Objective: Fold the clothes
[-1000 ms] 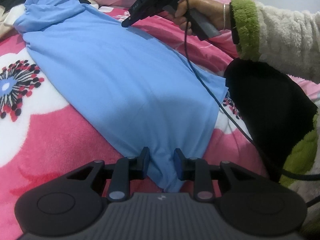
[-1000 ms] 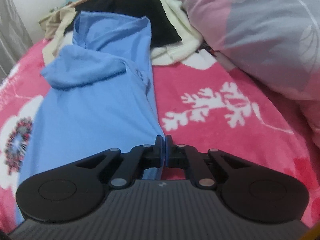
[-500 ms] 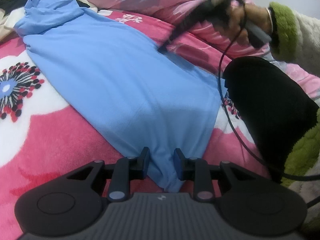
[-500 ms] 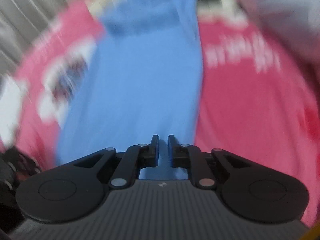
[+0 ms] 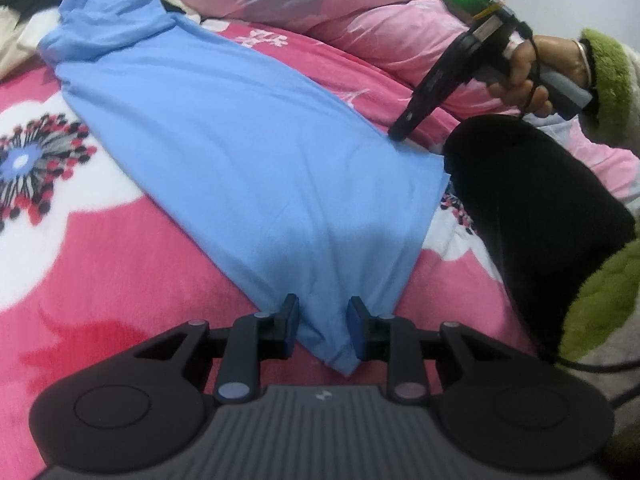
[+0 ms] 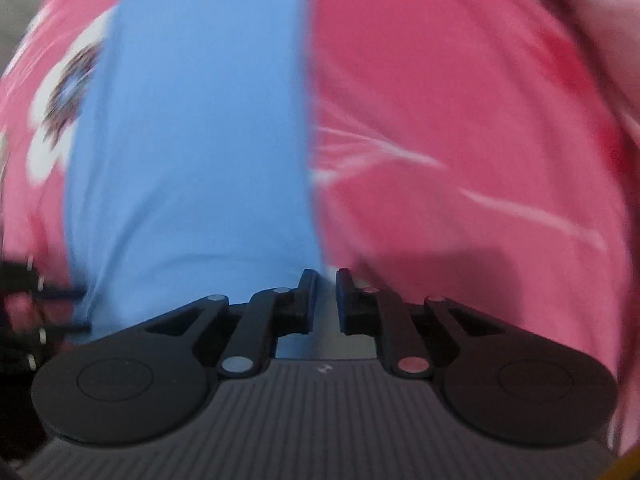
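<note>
So the blue shirt (image 5: 224, 152) is laid out long across the pink flowery blanket (image 5: 80, 248) on the bed, collar end up by the clothes pile (image 5: 24, 12). The left claw (image 5: 323, 330) has the near bottom corner bunched between its pads, gripping it. Over on the right, the right claw (image 5: 400, 133) is pointing down at the shirt's far edge, next to the pink pillows (image 5: 360, 12). Its jaws are opening, nothing pinched, just the shirt edge underneath.
</note>
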{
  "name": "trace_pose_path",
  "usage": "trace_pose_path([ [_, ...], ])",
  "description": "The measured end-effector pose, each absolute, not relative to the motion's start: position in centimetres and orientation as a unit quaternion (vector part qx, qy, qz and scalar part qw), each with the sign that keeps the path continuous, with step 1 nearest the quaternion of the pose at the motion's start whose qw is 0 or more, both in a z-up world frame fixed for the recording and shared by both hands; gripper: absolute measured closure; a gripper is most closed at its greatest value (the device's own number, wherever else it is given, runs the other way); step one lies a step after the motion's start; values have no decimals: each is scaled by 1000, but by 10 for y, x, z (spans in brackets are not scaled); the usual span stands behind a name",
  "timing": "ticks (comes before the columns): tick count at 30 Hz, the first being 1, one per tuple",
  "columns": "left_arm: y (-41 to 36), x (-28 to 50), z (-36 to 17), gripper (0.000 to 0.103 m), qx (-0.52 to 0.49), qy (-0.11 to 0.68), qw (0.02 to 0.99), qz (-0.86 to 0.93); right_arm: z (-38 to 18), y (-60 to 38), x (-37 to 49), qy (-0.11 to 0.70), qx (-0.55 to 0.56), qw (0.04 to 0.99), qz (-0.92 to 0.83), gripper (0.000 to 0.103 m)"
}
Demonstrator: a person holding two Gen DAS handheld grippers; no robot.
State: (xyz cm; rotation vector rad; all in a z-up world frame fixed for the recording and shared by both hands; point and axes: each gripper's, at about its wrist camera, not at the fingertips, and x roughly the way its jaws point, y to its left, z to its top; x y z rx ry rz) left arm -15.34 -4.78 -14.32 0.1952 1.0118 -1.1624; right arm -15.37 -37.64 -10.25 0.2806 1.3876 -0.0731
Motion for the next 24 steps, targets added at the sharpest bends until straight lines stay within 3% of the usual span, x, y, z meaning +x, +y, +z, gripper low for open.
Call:
trace_pose_path([
  [3,-36,-142,-137,72,49,479,713,-510,-87,-396,-166,616,202,760,-48,88],
  [8,-29,-131,-136,71,34,486,729,-482,-98,-405,-169,601,269,752,-29,45],
  [14,-35,-126,-154,72,-24,538,696,-475,-130,-398,-169,632,307,712,-7,44],
  [18,-36,-123,-166,92,-50,582,665,-466,-129,-386,-178,664,274,695,17,54],
  [23,-45,-122,-161,100,-29,589,670,-450,-130,-369,-180,692,218,687,35,93],
  [24,-45,-125,-157,100,-17,584,672,-456,-127,-365,-180,694,205,689,40,95],
])
